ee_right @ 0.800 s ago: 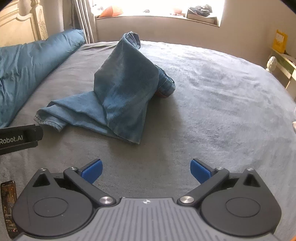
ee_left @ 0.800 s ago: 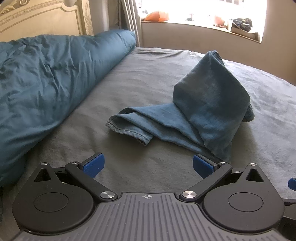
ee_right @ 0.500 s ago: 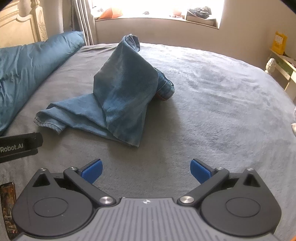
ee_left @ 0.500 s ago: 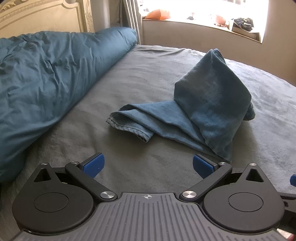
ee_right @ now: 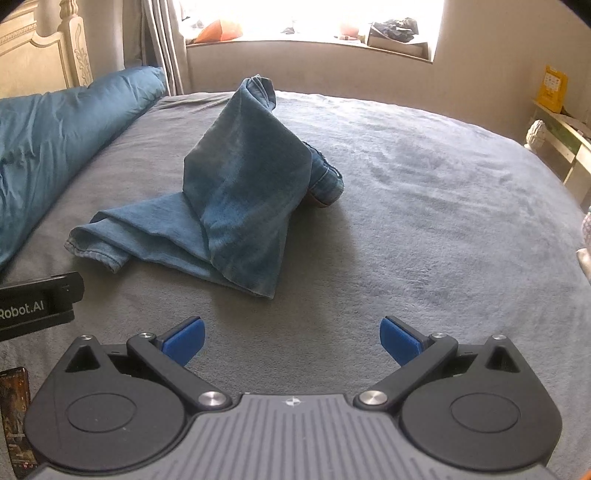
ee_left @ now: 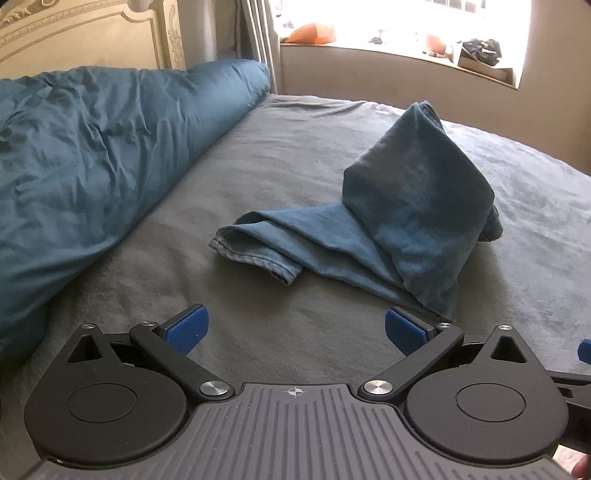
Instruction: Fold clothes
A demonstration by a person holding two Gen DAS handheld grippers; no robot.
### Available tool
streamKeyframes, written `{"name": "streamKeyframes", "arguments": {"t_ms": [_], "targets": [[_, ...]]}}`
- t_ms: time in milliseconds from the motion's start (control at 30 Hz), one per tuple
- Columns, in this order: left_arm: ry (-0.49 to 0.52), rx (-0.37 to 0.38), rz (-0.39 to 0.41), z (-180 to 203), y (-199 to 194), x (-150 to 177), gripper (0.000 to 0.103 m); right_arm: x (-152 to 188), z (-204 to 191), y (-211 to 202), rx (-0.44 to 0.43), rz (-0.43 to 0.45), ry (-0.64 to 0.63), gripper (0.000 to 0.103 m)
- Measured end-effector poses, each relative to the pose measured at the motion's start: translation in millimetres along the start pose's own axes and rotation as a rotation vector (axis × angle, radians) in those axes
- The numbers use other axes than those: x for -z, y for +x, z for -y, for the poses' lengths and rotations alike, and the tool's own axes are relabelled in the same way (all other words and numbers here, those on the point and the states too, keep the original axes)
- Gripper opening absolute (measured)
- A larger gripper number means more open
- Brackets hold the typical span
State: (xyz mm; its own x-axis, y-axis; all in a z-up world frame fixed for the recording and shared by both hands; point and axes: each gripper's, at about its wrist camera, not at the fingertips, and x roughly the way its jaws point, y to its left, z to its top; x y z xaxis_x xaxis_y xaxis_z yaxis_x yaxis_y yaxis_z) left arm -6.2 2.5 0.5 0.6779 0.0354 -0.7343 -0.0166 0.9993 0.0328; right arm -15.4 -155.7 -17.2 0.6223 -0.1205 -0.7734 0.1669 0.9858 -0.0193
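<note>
A crumpled pair of blue jeans (ee_left: 391,221) lies on the grey bedspread (ee_left: 280,155), one part heaped up into a peak and a leg with its hem stretched out to the left. In the right wrist view the same jeans (ee_right: 236,206) lie ahead and left of centre. My left gripper (ee_left: 293,326) is open, its blue pads wide apart over bare bedspread just short of the jeans' near edge. My right gripper (ee_right: 291,338) is open too, nothing between its fingers, with the jeans' near corner a little beyond its left pad.
A rolled teal duvet (ee_left: 85,162) runs along the left side of the bed below a cream headboard (ee_left: 88,40). A bright window sill (ee_right: 314,35) with clutter is at the back. Shelving (ee_right: 565,133) stands off the right edge. The left gripper's body (ee_right: 37,304) shows at the right wrist view's left edge.
Both views have tilted up slightly, so the jeans sit a little lower and nearer in frame. The jeans have not moved and both grippers stay open.
</note>
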Motion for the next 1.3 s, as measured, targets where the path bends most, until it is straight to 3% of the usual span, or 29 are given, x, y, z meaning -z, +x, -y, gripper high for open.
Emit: {"name": "streamKeyframes", "arguments": {"t_ms": [1300], "targets": [[-0.016, -0.022, -0.006, -2.3, 8.9, -1.5, 0.103, -6.8, -4.8, 5.1, 0.016, 0.011, -0.008, 0.103]]}}
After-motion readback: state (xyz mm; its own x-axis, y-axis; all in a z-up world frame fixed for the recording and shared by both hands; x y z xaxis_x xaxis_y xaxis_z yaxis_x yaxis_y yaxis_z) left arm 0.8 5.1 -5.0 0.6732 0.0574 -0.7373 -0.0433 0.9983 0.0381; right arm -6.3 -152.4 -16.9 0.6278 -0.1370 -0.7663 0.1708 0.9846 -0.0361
